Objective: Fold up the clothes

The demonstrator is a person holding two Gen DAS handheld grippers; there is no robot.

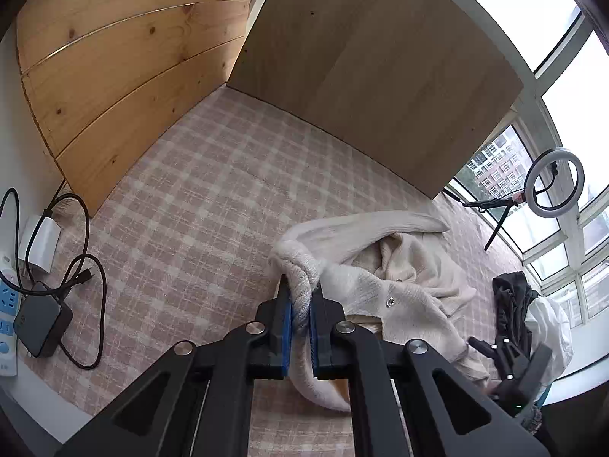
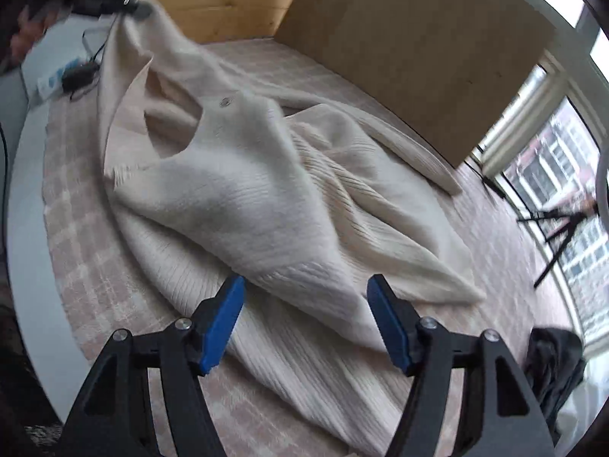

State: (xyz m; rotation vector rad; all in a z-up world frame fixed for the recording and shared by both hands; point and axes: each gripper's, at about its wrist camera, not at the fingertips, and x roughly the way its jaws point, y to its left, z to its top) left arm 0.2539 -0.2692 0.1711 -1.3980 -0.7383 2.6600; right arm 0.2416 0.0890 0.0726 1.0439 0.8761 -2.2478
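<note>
Cardigan on desk mid-frame; power strip far left; ring light right; dark garment lower right.

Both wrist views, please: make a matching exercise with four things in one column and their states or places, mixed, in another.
1. left gripper
2. right gripper
3. ring light
4. black charger

a. on a stand by the window
b. open above the fabric
c. shut on the cream cardigan
d. lying beside the power strip

Pairs: 1-c, 2-b, 3-a, 4-d
</note>
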